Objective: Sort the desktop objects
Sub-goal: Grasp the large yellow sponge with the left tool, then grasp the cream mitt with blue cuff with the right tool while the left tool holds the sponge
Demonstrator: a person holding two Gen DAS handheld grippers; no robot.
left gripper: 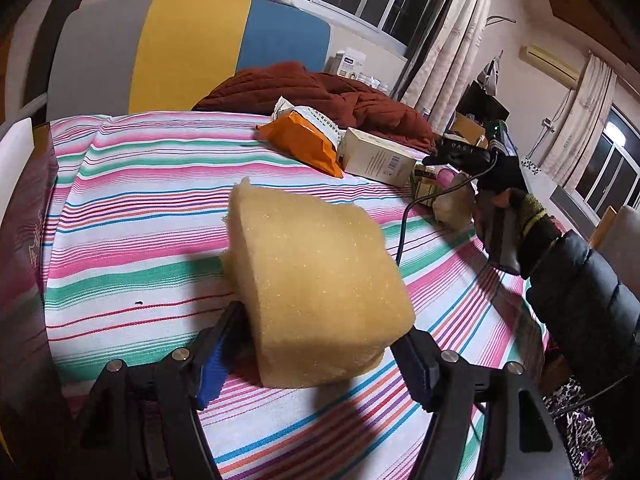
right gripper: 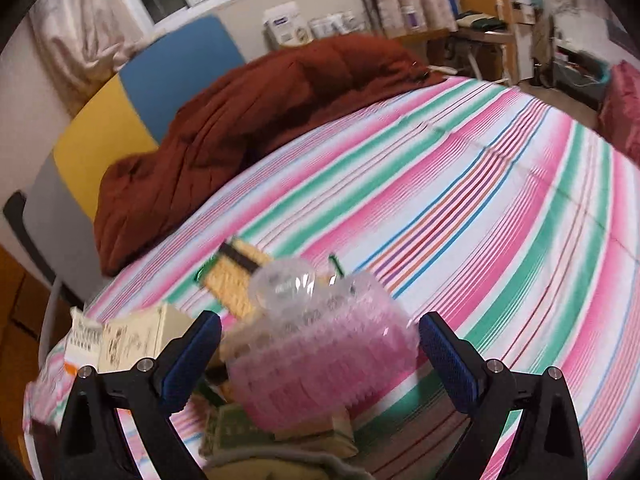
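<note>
A large block of yellow foam sponge [left gripper: 316, 284] is clamped at its near end between the jaws of the left gripper [left gripper: 316, 354] and held above the striped bed sheet [left gripper: 140, 184]. It is judged light, soft and compressible, so a hold across the flat sides should serve. The right gripper [right gripper: 320, 354] stands spread wide around a pink bubble-wrap bundle [right gripper: 320, 360], blurred, not yet pinched; that bundle would likely crush and slip.

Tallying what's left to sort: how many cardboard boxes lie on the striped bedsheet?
2 that I can tell: a cream cardboard box beside the orange snack bag, and a small green box just right of it. Others may be hidden.
</note>
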